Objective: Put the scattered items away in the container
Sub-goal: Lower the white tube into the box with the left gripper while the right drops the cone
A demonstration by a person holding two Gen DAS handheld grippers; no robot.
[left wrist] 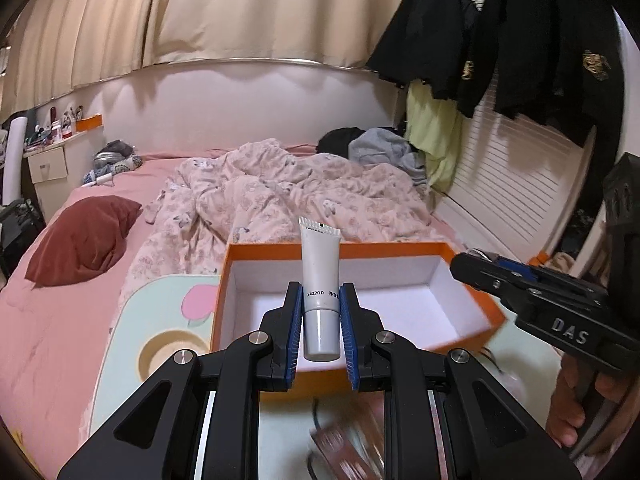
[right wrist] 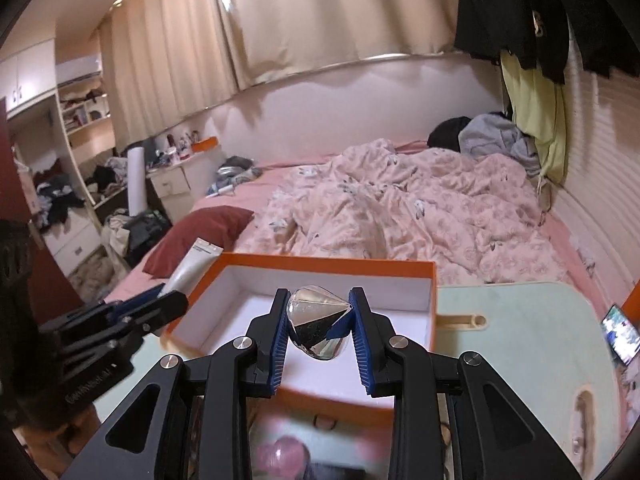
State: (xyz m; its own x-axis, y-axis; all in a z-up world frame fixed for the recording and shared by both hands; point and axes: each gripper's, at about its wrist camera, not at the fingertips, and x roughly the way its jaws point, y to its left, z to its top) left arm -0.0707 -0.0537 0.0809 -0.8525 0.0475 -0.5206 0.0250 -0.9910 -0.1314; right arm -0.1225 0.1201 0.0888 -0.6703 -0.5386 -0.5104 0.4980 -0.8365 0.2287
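While both of my grippers are raised over the near rim of the container, each carries one item. At far left on the pink bed lies a dark red pillow (left wrist: 82, 240), and beside it the rumpled floral duvet (left wrist: 276, 188) runs across to the wall. My left gripper (left wrist: 320, 320) is clamped narrow on a white tube (left wrist: 320, 280), which stands upright with its cap toward the camera and its crimped end topmost; the blue pads (left wrist: 295, 328) press its lower body on both sides. Behind it sits the orange box (left wrist: 276, 248), open, white inside, with nothing visible on its floor; it rests on a pale green folding table (left wrist: 160, 320) set on the bed. Right of the tube, my right gripper (right wrist: 320, 320) holds a faceted, mirror-bright silver object (right wrist: 316, 320) between its pads, jaws slightly wider than the left pair; I cannot identify the object further. It hangs above the box interior. At far right a lit screen (right wrist: 622, 334) lies off the table edge.
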